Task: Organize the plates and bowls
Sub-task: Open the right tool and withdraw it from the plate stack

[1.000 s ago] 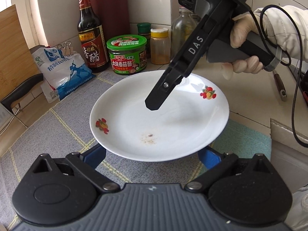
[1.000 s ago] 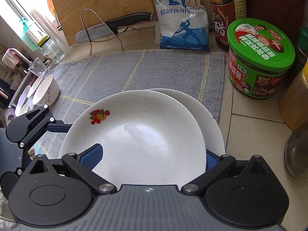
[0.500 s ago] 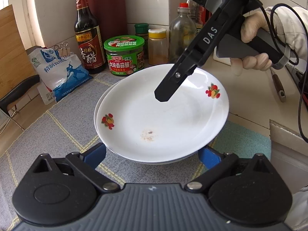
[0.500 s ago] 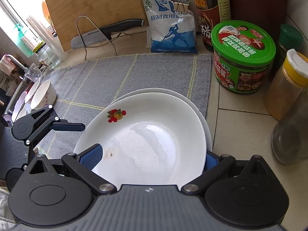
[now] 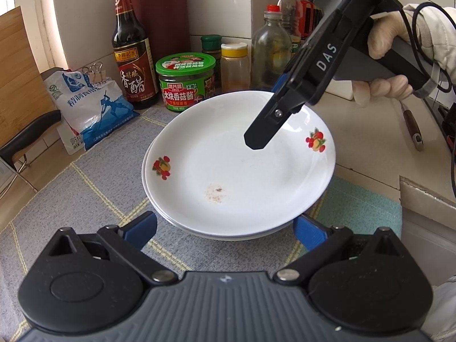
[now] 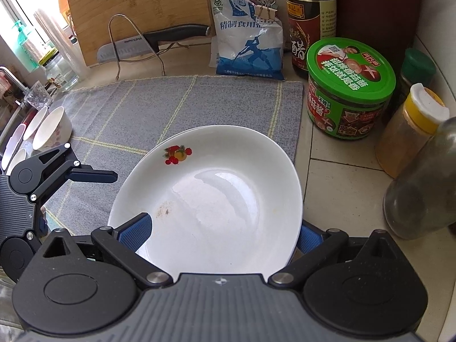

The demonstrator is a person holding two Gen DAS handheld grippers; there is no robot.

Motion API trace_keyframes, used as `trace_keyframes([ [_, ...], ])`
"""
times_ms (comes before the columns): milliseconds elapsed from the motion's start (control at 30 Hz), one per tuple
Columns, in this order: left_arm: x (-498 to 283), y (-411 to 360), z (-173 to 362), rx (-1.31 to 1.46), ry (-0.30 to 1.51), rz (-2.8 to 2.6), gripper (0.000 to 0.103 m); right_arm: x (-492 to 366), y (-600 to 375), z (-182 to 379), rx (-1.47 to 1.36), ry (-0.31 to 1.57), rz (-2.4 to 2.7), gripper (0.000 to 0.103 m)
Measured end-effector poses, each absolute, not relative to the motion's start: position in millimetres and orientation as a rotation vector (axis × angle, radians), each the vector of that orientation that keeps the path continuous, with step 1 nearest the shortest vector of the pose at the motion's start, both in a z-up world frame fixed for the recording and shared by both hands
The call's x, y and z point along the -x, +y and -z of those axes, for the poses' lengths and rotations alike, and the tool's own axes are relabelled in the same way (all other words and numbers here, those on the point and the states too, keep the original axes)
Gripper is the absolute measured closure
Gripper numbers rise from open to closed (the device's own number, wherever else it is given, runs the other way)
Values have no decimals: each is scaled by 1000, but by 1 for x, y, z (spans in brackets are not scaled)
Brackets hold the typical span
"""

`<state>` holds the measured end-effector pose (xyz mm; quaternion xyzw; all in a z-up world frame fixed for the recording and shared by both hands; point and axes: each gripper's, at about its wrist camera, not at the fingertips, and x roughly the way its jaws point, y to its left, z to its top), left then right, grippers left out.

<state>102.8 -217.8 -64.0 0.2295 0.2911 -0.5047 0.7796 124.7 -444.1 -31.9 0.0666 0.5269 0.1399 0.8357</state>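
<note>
My right gripper (image 6: pixel 222 228) pinches the white fruit-printed plate (image 6: pixel 216 193), frame centre, over its twin (image 5: pixel 182 222); I'd lower level, then release. Left gripper (image 5: pixel 225 230) gapes wide.

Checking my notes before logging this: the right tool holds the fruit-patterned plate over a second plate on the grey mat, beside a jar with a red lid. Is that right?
Not quite. The jar has a green lid, not red, as the right wrist view shows. The rest stands: the right tool holds the fruit-patterned plate over the second plate on the grey mat.
</note>
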Motion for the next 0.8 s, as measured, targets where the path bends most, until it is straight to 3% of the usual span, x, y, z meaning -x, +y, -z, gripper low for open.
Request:
trace_keyframes([
  [300, -101, -214, 60, -463, 610, 1085, 2, -111, -442, 27, -91, 1104, -251, 0],
  [800, -98, -175, 38, -339, 603, 945, 1, -80, -381, 10, 177, 886, -184, 0],
])
